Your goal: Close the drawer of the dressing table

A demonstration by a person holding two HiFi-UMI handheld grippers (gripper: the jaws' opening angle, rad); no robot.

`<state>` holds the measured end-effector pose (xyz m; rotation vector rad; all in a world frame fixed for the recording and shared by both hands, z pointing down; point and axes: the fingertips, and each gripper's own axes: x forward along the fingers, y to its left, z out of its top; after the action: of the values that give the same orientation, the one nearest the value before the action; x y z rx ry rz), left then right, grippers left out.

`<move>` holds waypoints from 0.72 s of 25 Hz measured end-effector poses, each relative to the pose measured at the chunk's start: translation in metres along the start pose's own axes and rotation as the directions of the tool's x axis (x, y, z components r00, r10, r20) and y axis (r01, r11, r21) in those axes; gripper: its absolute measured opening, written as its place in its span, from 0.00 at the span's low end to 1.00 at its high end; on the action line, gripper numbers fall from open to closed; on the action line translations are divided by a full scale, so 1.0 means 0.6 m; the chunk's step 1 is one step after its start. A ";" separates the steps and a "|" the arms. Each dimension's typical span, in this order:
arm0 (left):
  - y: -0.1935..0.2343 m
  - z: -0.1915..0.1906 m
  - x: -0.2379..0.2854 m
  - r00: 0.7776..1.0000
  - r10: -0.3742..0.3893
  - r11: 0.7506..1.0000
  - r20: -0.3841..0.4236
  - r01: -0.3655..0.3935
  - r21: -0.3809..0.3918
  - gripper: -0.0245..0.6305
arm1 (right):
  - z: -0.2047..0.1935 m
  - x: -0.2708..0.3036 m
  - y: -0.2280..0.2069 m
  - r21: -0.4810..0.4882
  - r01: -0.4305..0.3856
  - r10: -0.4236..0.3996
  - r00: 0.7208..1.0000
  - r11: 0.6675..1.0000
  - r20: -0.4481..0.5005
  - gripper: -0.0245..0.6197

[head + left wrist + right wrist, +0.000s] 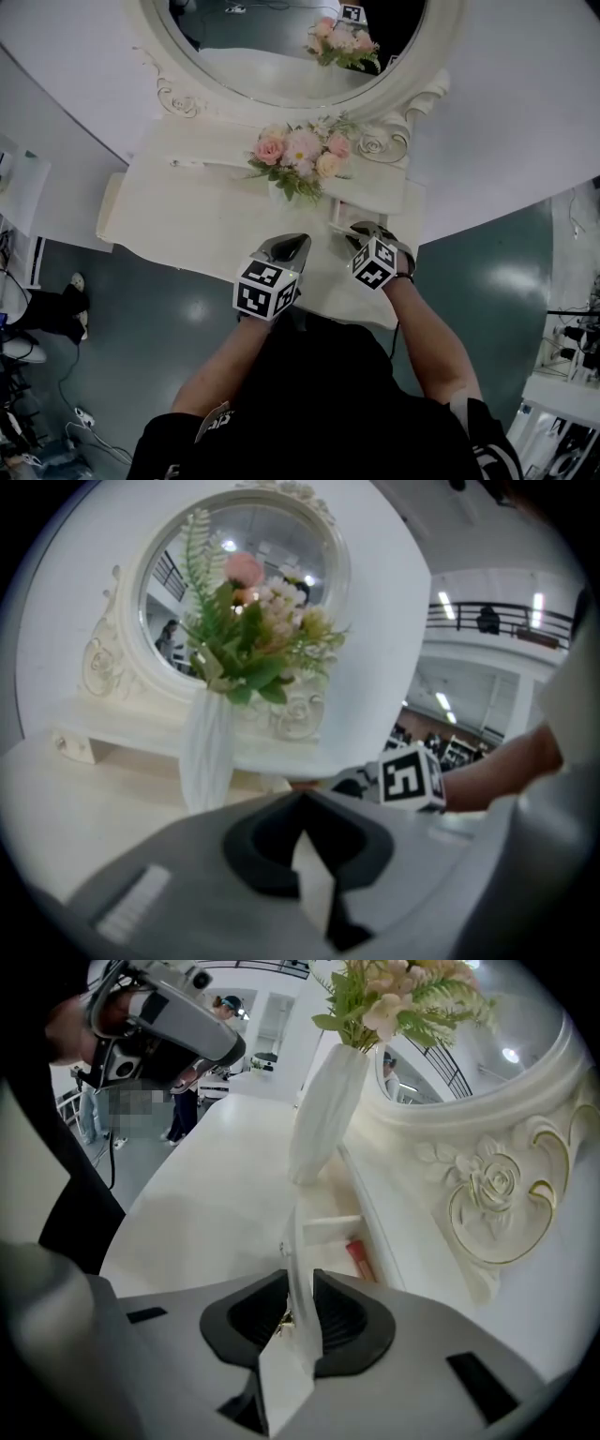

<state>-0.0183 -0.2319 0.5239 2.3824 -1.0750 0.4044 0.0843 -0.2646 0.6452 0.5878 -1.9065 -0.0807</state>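
1. Right gripper (300, 1288): jaws pinch the upright front panel of the drawer (296, 1241).
2. Just beyond the jaws, the drawer stands pulled out of the dressing table (216, 1185); a red item (361, 1260) lies inside.
3. Left gripper (302, 803), alongside to the left: jaws pressed together, empty.
4. Farther off: vase (325, 1110), then mirror (487, 1044).

Black short-sleeved shirt (319, 394) at six o'clock in the head view, with white print on the sleeves at seven and at five o'clock. Dark band (406, 274) at the right wrist. Left gripper (298, 242) and right gripper (362, 229) with shiny silver-grey shells, each bearing a white cube (267, 289) of black square markers. In the gripper views, matt grey housing (450, 1326), black ribbed pads (339, 1314), dark rectangular slots (478, 1387).
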 end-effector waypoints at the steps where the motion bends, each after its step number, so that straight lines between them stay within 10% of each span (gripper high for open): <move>1: 0.000 -0.001 0.000 1.000 0.000 1.000 -0.001 0.000 -0.002 0.05 | 0.000 0.000 0.001 -0.007 0.008 -0.008 1.000 1.000 0.000 0.16; 18: -0.004 -0.005 -0.004 1.000 -0.004 1.000 -0.007 0.004 -0.004 0.05 | 0.006 0.005 0.002 -0.085 0.029 -0.030 0.999 0.996 -0.010 0.15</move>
<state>-0.0184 -0.2272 0.5246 2.3771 -1.0666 0.4087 0.0802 -0.2658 0.6467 0.5580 -1.8739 -0.1766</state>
